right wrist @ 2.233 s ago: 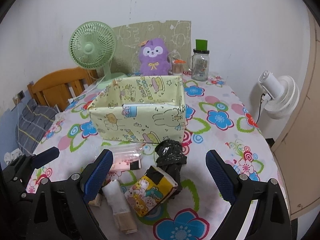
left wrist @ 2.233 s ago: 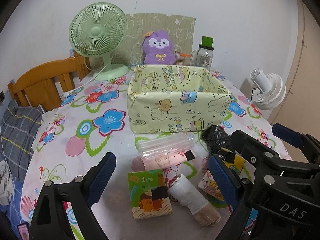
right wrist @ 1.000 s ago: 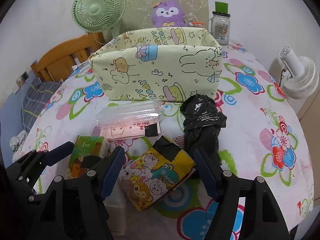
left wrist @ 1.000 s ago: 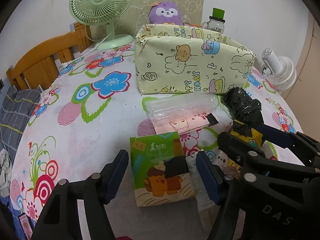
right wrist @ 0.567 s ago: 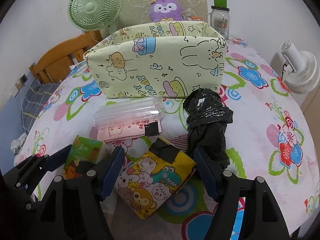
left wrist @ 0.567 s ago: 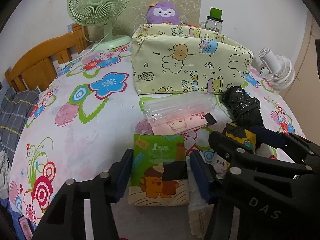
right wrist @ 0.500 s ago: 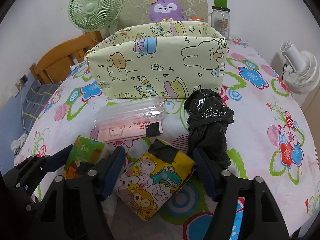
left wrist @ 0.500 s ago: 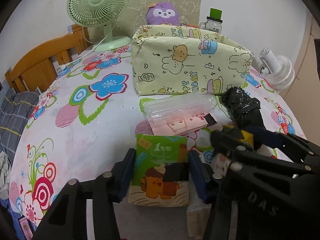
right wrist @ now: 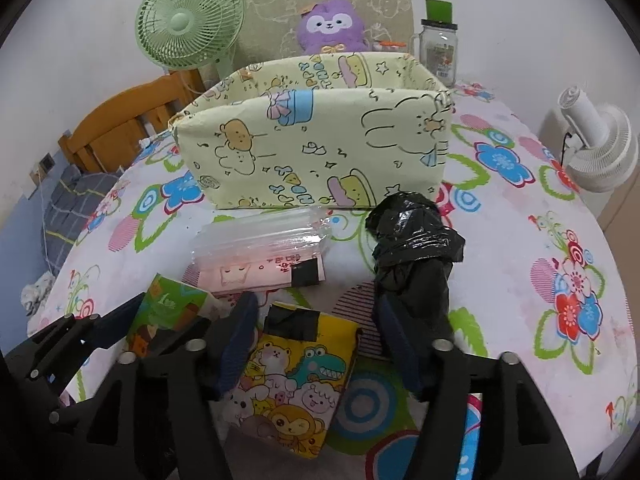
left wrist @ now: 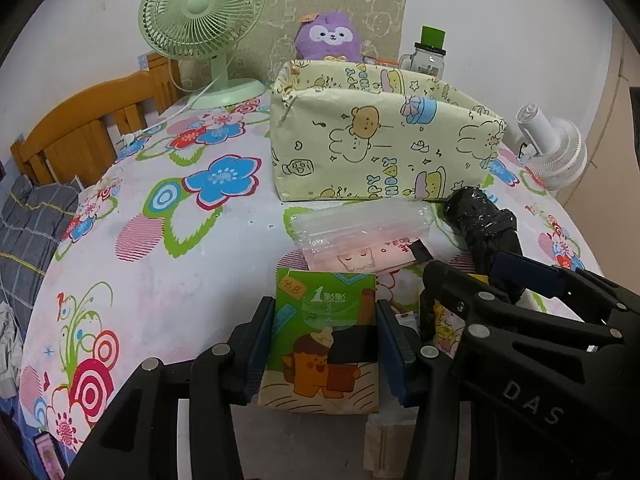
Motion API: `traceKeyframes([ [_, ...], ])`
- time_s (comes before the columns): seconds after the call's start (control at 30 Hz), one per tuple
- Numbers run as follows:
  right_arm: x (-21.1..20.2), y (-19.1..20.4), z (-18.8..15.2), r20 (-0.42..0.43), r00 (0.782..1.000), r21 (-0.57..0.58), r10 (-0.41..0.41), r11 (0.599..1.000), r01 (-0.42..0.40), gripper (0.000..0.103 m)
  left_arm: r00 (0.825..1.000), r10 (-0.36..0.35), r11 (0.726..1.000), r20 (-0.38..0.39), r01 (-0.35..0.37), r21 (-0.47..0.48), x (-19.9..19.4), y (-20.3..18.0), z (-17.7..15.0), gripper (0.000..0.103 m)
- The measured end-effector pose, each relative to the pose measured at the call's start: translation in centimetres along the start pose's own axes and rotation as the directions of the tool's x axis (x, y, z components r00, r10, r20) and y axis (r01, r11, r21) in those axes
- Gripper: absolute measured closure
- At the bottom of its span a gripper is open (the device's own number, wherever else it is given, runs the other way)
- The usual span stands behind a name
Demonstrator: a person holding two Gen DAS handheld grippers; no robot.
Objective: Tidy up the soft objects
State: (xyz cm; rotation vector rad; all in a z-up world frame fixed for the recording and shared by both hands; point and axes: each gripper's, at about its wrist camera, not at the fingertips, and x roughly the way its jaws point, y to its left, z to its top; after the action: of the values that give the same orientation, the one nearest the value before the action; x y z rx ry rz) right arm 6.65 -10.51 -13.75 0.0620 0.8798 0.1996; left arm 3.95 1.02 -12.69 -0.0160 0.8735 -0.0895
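Green and orange, the tissue pack point(left wrist: 322, 336) lay flat on the flowered tablecloth point(left wrist: 168, 272), and the left gripper point(left wrist: 325, 344) had its two blue pads set against the pack's long sides, pinching it between them. Its jaws had just been closing, with the pack in the gap. To its right, the right gripper point(right wrist: 316, 344) straddled a yellow packet printed with cartoon animals point(right wrist: 298, 380). Its left pad sat at the packet's edge, while the right pad stood clear of it, beside a crumpled black plastic bundle point(right wrist: 416, 256). Those jaws had just been opening, and they were spread around the packet rather than pressing it.

Just beyond both packs lay a clear plastic bag with a pink packet inside point(left wrist: 360, 236), and behind that stood the pale yellow fabric storage box point(left wrist: 380, 148), its cartoon-printed front wall facing the grippers. A whitish roll point(left wrist: 384, 444) peeked out under the left gripper's right finger, mostly hidden.

At the table's far edge stood a green desk fan point(left wrist: 202, 16), a purple plush toy point(left wrist: 330, 38) and a glass jar with a green lid point(left wrist: 430, 54). A white fan point(left wrist: 554, 152) stood off to the right, and a wooden chair back point(left wrist: 84, 120) showed on the left.
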Motion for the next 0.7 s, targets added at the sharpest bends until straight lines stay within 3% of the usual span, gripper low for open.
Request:
traceKeyframes([
  [0.27,-0.5,0.4,-1.0,-0.027,0.999,-0.013,-0.028,1.000,0.028,0.032,1.000,0.025,0.998,-0.011,-0.024,0.055,0.0,-0.4,-1.2,0.053],
  [0.43,0.3,0.5,-1.5,-0.041,0.999,0.004,-0.007,1.000,0.007,0.033,1.000,0.019,0.999,-0.021,-0.019,0.039,0.4,-0.1,-1.3,0.053],
  [0.5,0.5,0.7,-1.4,-0.043,0.999,0.001,0.006,1.000,-0.006,0.045,0.999,0.025,0.999,-0.021,-0.024,0.046,0.5,-0.2,-1.2,0.053],
  [0.7,0.7,0.9,-1.0,-0.027,1.000,0.000,0.014,1.000,-0.014,0.055,1.000,0.012,0.999,-0.020,-0.011,0.038,0.8,-0.4,-0.7,0.053],
])
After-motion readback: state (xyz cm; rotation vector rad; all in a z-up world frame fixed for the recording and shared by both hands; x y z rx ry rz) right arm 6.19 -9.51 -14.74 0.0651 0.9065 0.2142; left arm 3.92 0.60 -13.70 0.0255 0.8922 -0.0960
